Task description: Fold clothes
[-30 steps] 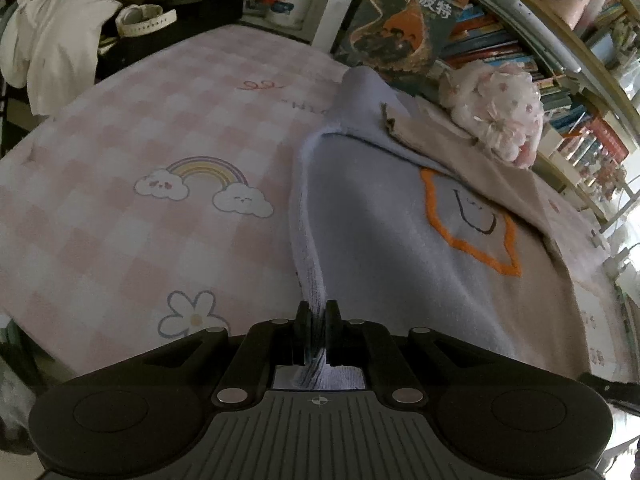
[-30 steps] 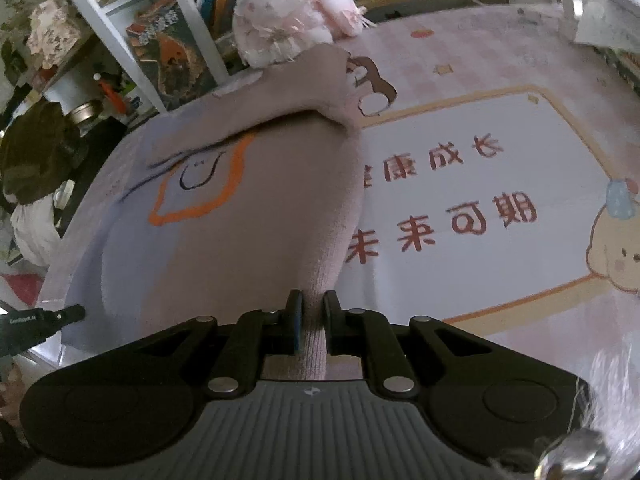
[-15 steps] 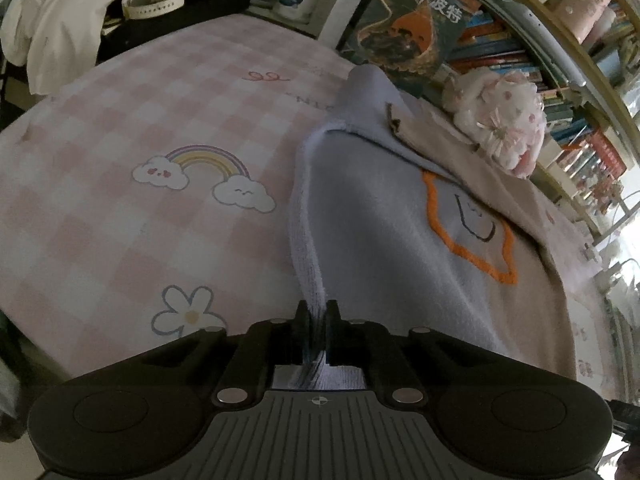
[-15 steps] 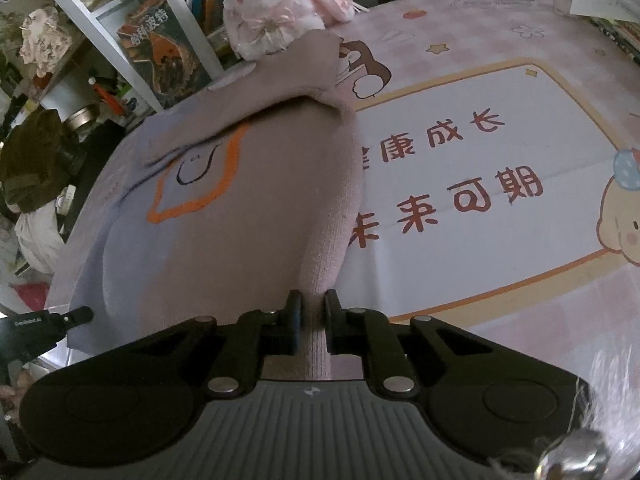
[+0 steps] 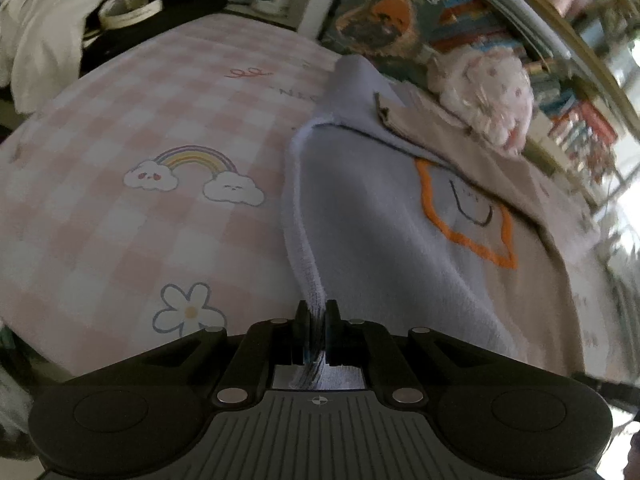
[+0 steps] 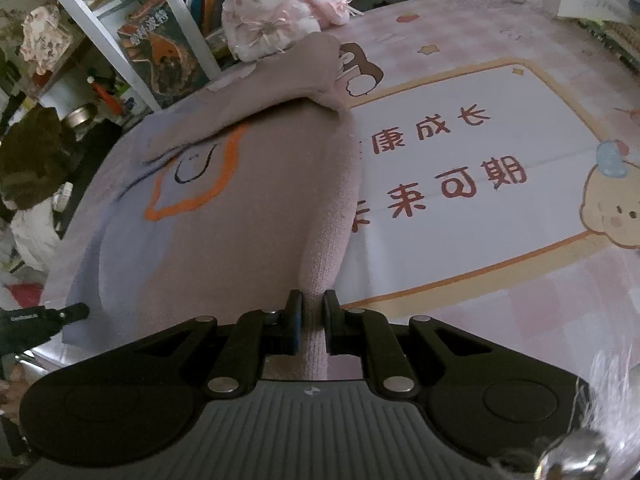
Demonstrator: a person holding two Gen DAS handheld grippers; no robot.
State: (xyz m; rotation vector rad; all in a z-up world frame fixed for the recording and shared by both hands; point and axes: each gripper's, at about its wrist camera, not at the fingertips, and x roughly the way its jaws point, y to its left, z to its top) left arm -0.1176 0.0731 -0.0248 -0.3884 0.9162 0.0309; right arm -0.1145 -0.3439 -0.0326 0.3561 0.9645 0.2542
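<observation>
Left wrist view: the left hand-held gripper (image 5: 316, 320) is clamped on the pale blue hem of a sweater (image 5: 372, 220) spread over a pink checked bed sheet (image 5: 120, 140). An orange outline with a smile sits on its chest.

Right wrist view: the right hand-held gripper (image 6: 312, 320) pinches the sweater's beige edge; a plush toy (image 6: 276, 8) lies beyond.
</observation>
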